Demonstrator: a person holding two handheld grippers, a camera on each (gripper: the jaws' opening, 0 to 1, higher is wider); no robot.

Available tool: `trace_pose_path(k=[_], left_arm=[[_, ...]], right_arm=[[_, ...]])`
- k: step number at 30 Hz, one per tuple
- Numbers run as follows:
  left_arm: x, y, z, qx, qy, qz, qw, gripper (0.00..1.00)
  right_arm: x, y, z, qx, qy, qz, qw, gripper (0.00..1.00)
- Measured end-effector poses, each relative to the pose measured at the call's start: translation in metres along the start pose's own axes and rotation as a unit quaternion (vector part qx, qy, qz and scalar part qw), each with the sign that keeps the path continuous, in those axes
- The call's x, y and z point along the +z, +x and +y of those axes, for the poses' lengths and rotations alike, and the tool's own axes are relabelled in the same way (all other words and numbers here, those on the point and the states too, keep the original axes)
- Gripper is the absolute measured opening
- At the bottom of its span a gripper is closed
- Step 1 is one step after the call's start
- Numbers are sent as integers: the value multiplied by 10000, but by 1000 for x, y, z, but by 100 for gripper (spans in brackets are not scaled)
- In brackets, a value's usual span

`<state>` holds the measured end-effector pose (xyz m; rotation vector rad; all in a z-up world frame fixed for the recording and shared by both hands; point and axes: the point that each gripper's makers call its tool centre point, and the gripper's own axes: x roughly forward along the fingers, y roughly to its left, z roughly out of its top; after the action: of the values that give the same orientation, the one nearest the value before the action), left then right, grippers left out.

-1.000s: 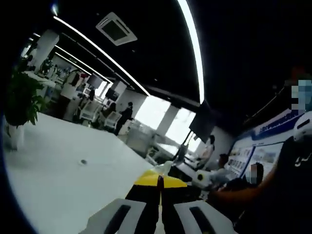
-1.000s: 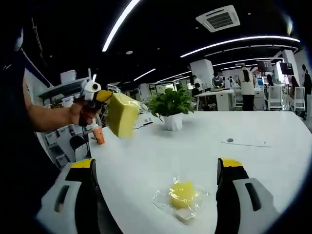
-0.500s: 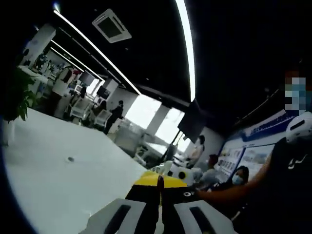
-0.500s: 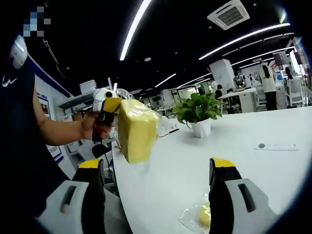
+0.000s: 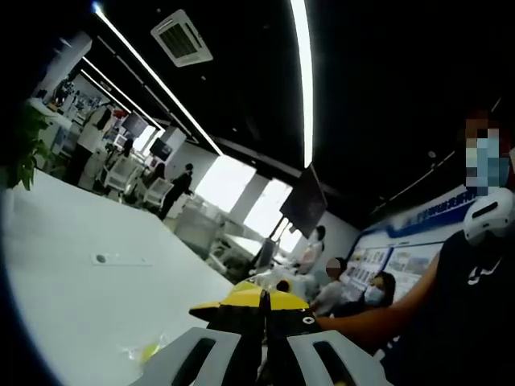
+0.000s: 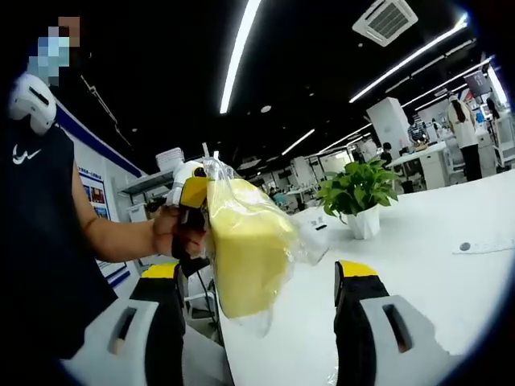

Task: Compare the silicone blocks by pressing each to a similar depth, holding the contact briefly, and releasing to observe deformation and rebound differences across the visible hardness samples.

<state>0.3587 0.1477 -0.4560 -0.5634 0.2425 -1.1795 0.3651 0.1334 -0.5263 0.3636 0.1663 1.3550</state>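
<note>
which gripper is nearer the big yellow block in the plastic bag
Left. The left gripper is shut on the bagged yellow block, holding it up in the air. The right gripper is open, its jaws spread to either side of the block in the right gripper view, not touching it.

Left gripper view rides low behind its own closed tongs, tilted upward, facing across the white table toward far windows and ceiling lights. Right gripper view looks past its parted tongs at the left tongs close ahead. Both views share the table and potted plant.
</note>
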Motion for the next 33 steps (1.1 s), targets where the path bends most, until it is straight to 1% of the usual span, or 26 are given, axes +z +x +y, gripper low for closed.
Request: trace_pose_path(k=[3, 8, 13, 15, 17, 18, 19, 23, 33], left_arm=[[1, 1, -2, -30, -20, -6, 10000, 0], [2, 2, -6, -68, -27, -11, 10000, 0], [3, 4, -10, -112, -6, -18, 9999, 0], [2, 5, -10, -103, 25, 17, 9999, 0], [0, 6, -9, -71, 46, 65, 9999, 0], [0, 6, -10, -73, 51, 62, 9999, 0], [0, 6, -10, -76, 49, 62, 9999, 0], [1, 3, -7, -13, 77, 50, 10000, 0], [1, -3, -4, 101, 66, 21, 9999, 0]], right_arm=[[3, 0, 1, 52, 26, -76, 10000, 62], [3, 0, 3, 132, 43, -91, 9999, 53], [0, 3, 10, 295, 38, 9, 9996, 45], [-1, 4, 13, 379, 8, 49, 9993, 39], [-1, 5, 16, 455, 6, 76, 9989, 31], [-2, 6, 17, 481, 12, 110, 9988, 29], [-3, 6, 19, 522, -12, 122, 9986, 28], [-4, 6, 17, 497, -27, 210, 9985, 27], [-2, 6, 19, 496, 0, 290, 9983, 22]])
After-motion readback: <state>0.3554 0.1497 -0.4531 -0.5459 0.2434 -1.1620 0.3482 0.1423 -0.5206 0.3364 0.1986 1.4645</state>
